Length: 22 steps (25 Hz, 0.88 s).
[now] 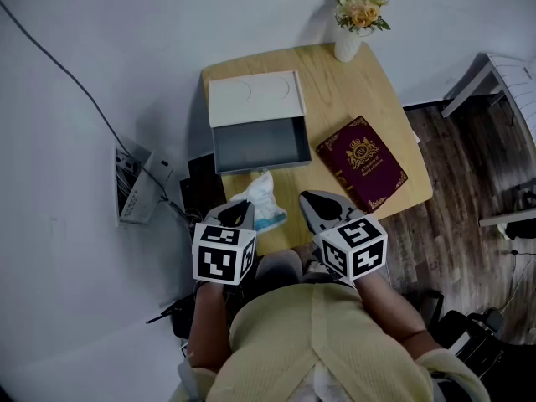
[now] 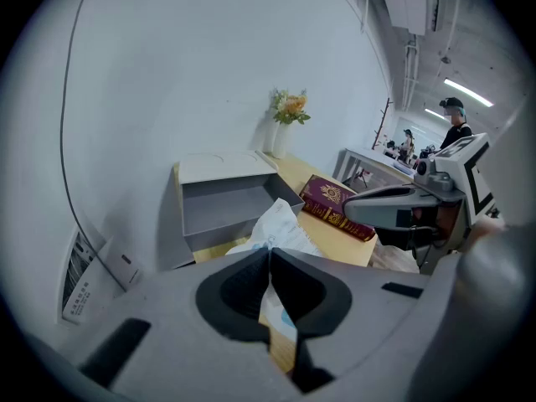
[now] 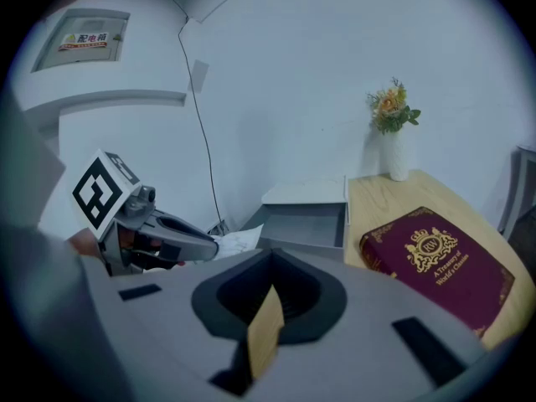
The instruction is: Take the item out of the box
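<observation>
Pale grey inside and out on the open box, white on its lid. White with light blue print on the crumpled packet just below the box. Deep maroon with gold ornament and a gold crest on the book at centre right. Light honey wood on the table, dark brown planks on the floor at the right edge. White on the vase at the top, orange and yellow blooms with green leaves on the flowers. Grey shells with black pads on the left gripper and the right gripper, black-and-white square markers on the cube of each. Pale yellow-green on the person's top at the bottom. Plain off-white on the wall at the left.
</observation>
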Motion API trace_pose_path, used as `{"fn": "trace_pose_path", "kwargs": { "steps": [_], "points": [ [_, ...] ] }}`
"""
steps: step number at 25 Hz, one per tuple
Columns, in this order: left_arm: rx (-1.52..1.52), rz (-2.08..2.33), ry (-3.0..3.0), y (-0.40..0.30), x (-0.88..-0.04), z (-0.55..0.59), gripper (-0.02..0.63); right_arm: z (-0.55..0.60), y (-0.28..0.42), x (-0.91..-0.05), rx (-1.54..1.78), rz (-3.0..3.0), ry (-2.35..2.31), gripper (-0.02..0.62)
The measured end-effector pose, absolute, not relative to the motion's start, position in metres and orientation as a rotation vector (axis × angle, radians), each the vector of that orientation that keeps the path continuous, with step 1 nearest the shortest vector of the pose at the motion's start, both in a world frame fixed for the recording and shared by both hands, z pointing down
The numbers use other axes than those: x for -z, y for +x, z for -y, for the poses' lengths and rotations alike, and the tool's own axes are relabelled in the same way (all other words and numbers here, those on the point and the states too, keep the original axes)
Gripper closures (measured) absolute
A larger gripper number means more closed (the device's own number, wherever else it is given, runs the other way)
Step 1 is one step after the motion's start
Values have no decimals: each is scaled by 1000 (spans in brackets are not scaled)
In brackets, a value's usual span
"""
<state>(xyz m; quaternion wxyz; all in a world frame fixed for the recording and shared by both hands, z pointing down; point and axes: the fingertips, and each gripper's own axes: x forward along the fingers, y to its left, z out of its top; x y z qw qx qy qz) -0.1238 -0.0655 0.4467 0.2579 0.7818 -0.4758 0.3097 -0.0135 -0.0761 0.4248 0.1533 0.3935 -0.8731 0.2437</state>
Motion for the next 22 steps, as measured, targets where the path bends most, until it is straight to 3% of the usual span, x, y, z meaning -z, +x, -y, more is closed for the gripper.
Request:
{"fn": "trace_pose_path", "kwargs": {
  "steps": [22],
  "points": [
    [-856, 1262, 2115, -118, -452, 64, 578, 80, -14, -430, -722, 2500, 1132, 566]
  ]
}}
